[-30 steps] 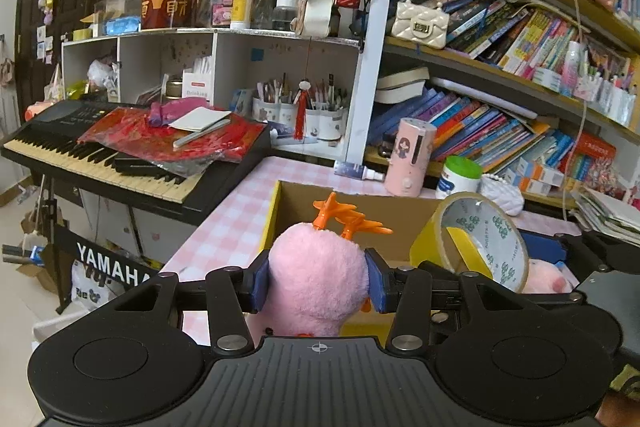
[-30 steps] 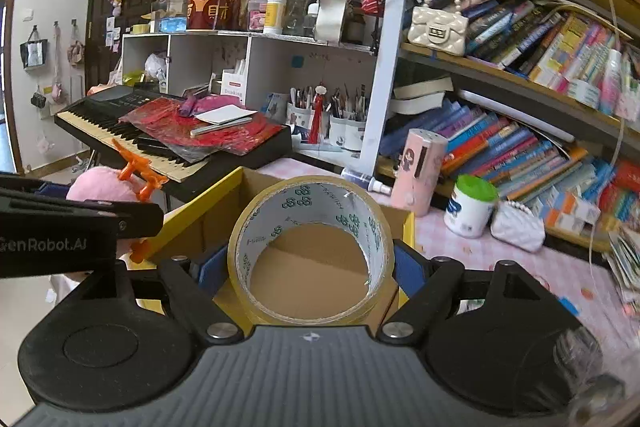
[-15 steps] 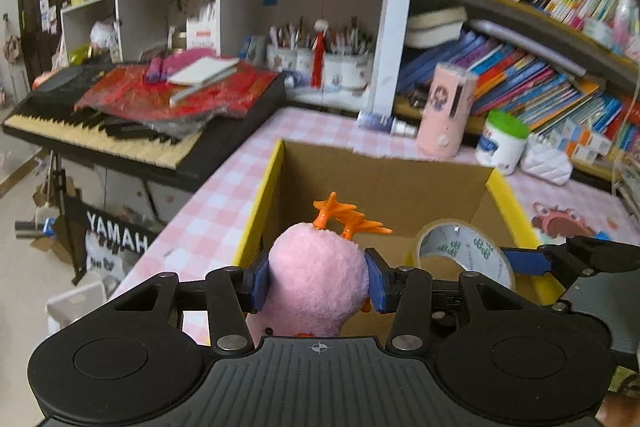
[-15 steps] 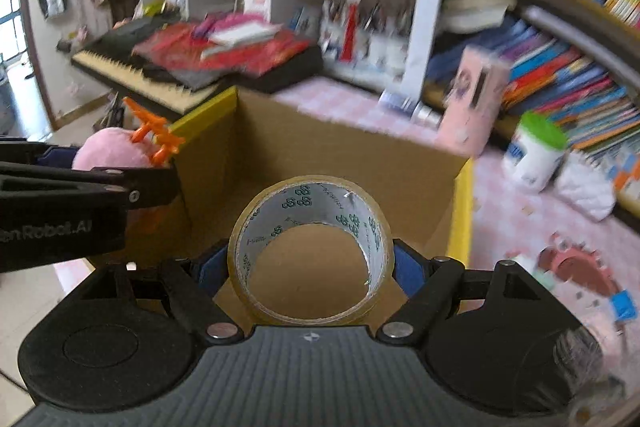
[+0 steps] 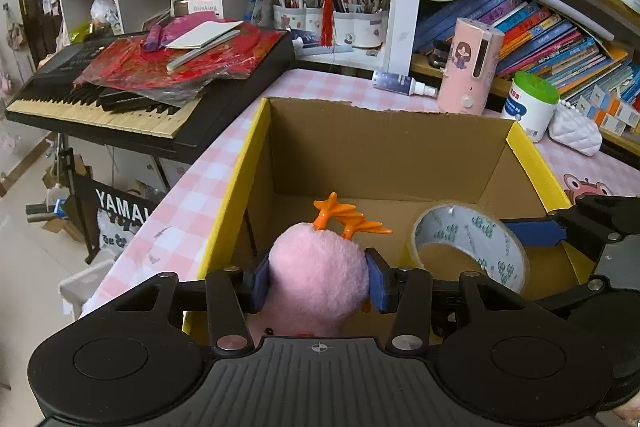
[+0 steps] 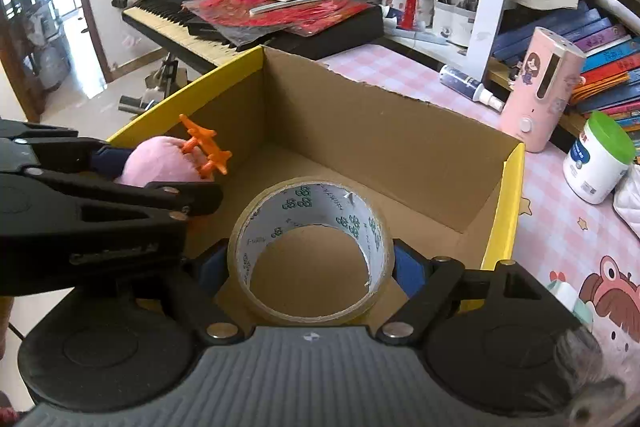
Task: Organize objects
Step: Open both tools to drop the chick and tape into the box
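Note:
My left gripper is shut on a pink plush toy with orange feet, held over the near left part of an open cardboard box with yellow rims. Its blue pads squeeze the plush from both sides. My right gripper is shut on a roll of clear tape, held upright over the box's near right part. In the left wrist view the tape roll hangs just right of the plush. In the right wrist view the plush toy and the left gripper sit at the left. The box floor that shows is bare.
The box stands on a pink checked table. Behind it are a pink dispenser, a green-lidded tub, a small spray bottle and a white quilted purse. A keyboard covered with red bags lies left; bookshelves rise behind.
Both grippers moved forward and tilted down over the box, still holding the plush and the tape. The box interior now fills the middle of both views.

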Motion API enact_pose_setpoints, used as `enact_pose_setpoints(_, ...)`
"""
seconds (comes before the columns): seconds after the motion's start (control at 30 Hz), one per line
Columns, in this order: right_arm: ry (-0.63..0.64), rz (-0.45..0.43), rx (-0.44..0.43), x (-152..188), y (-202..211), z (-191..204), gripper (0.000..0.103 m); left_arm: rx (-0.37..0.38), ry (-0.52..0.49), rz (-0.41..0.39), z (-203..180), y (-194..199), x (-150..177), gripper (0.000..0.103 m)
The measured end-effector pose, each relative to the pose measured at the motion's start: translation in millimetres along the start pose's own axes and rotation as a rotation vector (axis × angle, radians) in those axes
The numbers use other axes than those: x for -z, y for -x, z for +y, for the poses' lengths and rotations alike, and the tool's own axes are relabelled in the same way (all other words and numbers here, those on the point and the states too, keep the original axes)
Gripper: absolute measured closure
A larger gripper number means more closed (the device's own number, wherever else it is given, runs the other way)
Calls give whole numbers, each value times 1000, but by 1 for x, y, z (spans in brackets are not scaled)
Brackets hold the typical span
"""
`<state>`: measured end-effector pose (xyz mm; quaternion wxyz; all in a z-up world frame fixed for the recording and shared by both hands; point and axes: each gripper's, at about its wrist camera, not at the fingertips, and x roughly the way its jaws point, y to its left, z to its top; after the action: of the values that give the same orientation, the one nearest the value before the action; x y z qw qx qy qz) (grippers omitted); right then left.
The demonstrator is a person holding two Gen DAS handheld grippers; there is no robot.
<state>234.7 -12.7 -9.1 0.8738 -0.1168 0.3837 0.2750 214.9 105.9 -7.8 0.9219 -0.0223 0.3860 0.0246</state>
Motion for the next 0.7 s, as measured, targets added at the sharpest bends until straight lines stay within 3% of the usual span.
enact_pose_setpoints(0.17,-1,-12,-1,1,1,0,21,-3,15,-1,-1,0,-1,55)
enact_pose_setpoints(0.23,-7,-23,-5,2,2,-1,19,1,20,-17,-1,4,0,50)
enact_pose_setpoints(0.3,-13,-50,-2,3,5,0,12,7,22,-55,-1,14,0,32)
enact_pose_setpoints(0.4,-25,-93,31,5,14,3,10,15,22,-130,-3,32,1,21)
enact_pose_setpoints(0.57,-57,-171,85,7,38,12,8,21,25,-219,-2,62,3,17)
enact_pose_setpoints(0.7,-80,-230,164,14,60,25,7,-15,70,-262,5,83,15,11)
